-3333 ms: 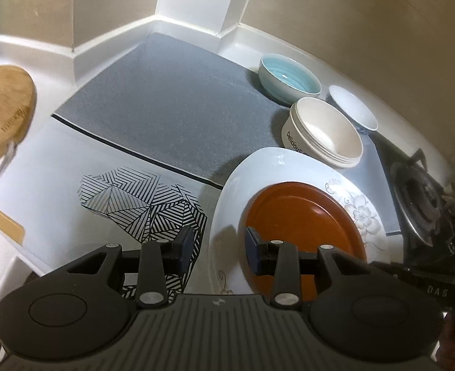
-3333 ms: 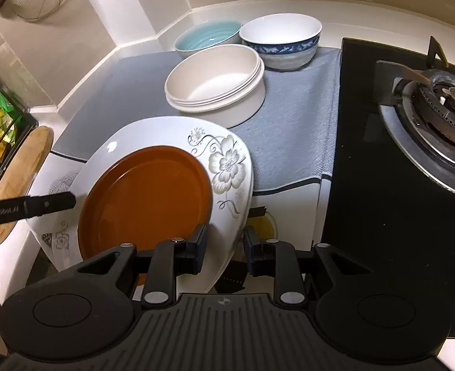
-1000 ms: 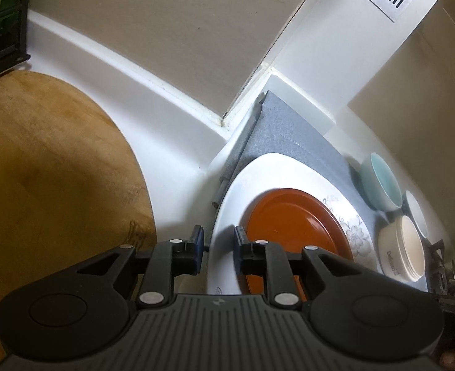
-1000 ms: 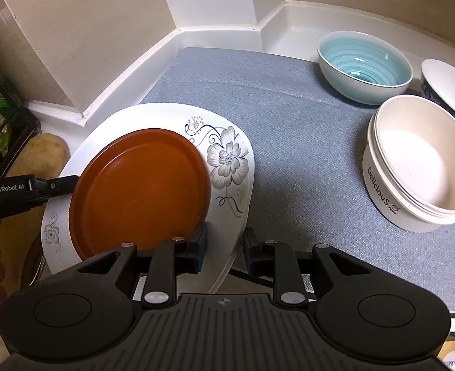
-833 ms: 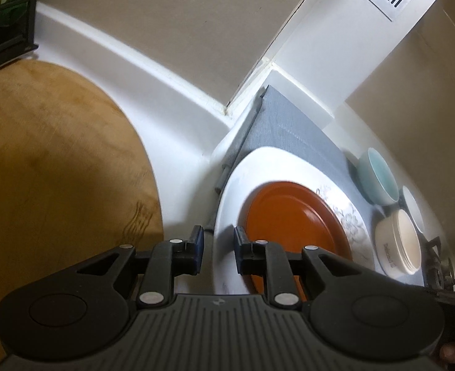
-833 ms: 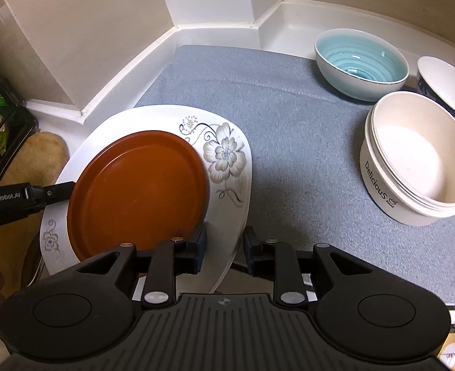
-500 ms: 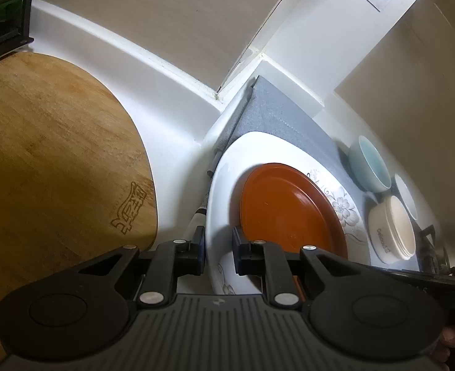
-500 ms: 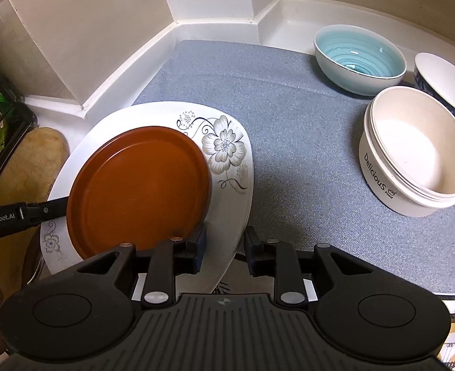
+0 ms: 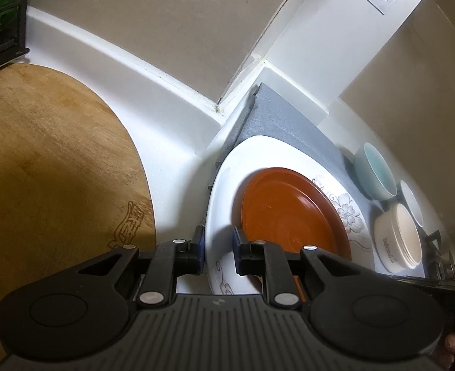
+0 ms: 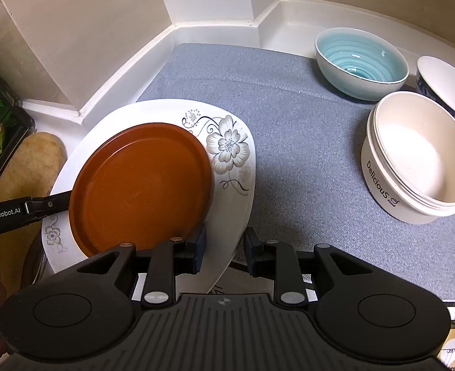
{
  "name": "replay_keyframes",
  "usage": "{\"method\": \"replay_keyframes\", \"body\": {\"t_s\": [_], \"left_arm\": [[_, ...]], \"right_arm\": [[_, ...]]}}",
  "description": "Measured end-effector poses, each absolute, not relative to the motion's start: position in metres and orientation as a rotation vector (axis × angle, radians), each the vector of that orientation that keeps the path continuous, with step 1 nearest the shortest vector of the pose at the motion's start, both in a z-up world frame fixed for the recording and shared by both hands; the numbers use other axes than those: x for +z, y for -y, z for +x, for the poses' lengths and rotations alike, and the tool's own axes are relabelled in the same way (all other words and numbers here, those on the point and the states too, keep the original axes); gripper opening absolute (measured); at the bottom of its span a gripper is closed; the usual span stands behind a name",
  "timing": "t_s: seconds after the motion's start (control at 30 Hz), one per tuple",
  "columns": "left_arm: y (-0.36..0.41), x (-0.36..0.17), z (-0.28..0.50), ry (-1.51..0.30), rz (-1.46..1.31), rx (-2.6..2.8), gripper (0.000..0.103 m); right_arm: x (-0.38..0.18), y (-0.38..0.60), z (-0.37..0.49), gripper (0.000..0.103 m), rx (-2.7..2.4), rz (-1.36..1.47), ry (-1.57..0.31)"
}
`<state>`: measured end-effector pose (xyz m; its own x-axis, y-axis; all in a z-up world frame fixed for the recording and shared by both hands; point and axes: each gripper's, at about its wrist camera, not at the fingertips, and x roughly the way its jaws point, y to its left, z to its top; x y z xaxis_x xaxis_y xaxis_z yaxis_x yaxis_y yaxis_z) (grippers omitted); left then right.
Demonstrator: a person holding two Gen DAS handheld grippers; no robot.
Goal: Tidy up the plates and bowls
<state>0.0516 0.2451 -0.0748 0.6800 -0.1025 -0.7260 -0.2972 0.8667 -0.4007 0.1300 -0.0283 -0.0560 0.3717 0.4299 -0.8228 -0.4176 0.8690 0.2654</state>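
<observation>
A: Since the earliest frame, the white plate [image 10: 236, 204] carrying the brown plate [image 10: 141, 185] has travelled from beside the stove to the grey mat's [image 10: 304, 142] left edge, near the wall corner.

B: Who holds it?

A: Both. The left gripper [image 9: 217, 249] pinches the white plate's rim on the side away from the mat; the right gripper [image 10: 224, 244] clamps the rim nearest the mat. Jaws narrow, each closed on the rim.

B: Pose?

A: Both point steeply down, facing each other across the plate.

B: Doing it well?

A: Probably keep it level so the brown plate doesn't slide, lower both sides together, clear of the bowls [image 10: 415, 154] across the mat.
</observation>
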Motion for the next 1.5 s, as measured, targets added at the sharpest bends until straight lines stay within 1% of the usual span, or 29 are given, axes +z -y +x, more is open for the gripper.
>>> {"method": "replay_keyframes", "body": {"t_s": [0.1, 0.17, 0.23, 0.37, 0.47, 0.6, 0.7, 0.9, 0.93, 0.97, 1.0, 1.03, 1.07, 1.13, 1.33, 1.4, 1.47, 1.5], "left_arm": [[-0.244, -0.069, 0.045, -0.807, -0.52, 0.149, 0.021], [-0.243, -0.066, 0.039, -0.796, -0.517, 0.172, 0.025], [-0.24, -0.062, 0.032, -0.788, -0.509, 0.192, 0.027], [-0.23, -0.053, 0.02, -0.767, -0.47, 0.219, 0.027], [-0.216, -0.045, 0.014, -0.754, -0.427, 0.221, 0.035], [-0.19, -0.036, 0.005, -0.742, -0.338, 0.201, 0.036], [-0.17, -0.03, 0.005, -0.744, -0.282, 0.186, 0.042], [-0.118, -0.015, 0.008, -0.732, -0.169, 0.17, 0.046], [-0.109, -0.013, 0.01, -0.733, -0.16, 0.159, 0.05], [-0.099, -0.01, 0.01, -0.729, -0.145, 0.146, 0.059], [-0.089, -0.008, 0.01, -0.721, -0.122, 0.133, 0.064], [-0.078, -0.006, 0.011, -0.715, -0.088, 0.12, 0.072], [-0.066, -0.004, 0.01, -0.713, -0.051, 0.109, 0.074], [-0.048, -0.001, 0.009, -0.711, -0.012, 0.088, 0.076], [-0.028, 0.007, 0.001, -0.751, -0.037, 0.081, 0.075], [-0.023, 0.009, -0.003, -0.762, -0.034, 0.073, 0.073], [-0.017, 0.012, -0.009, -0.762, -0.037, 0.061, 0.063], [-0.014, 0.014, -0.012, -0.761, -0.041, 0.051, 0.061]], "right_arm": [[-0.054, 0.031, 0.128, 0.03, 0.53, 0.006, -1.047], [-0.052, 0.035, 0.125, 0.034, 0.515, -0.003, -1.033], [-0.049, 0.041, 0.121, 0.039, 0.5, -0.016, -1.012], [-0.039, 0.055, 0.107, 0.039, 0.51, -0.036, -0.947], [-0.032, 0.067, 0.094, 0.039, 0.521, -0.035, -0.887], [-0.025, 0.084, 0.083, 0.039, 0.526, -0.018, -0.823], [-0.02, 0.102, 0.079, 0.039, 0.52, 0.015, -0.786], [-0.015, 0.144, 0.08, 0.039, 0.482, 0.073, -0.739], [-0.014, 0.152, 0.082, 0.039, 0.471, 0.081, -0.742], [-0.014, 0.161, 0.084, 0.039, 0.461, 0.093, -0.742], [-0.013, 0.17, 0.086, 0.039, 0.452, 0.105, -0.735], [-0.014, 0.179, 0.088, 0.039, 0.442, 0.113, -0.728], [-0.014, 0.187, 0.091, 0.039, 0.429, 0.122, -0.725], [-0.018, 0.204, 0.097, 0.039, 0.399, 0.149, -0.73], [-0.031, 0.241, 0.118, 0.039, 0.366, 0.235, -0.756], [-0.035, 0.249, 0.126, 0.039, 0.362, 0.267, -0.758], [-0.04, 0.256, 0.135, 0.039, 0.358, 0.304, -0.769], [-0.043, 0.259, 0.14, 0.04, 0.358, 0.322, -0.777]]}}
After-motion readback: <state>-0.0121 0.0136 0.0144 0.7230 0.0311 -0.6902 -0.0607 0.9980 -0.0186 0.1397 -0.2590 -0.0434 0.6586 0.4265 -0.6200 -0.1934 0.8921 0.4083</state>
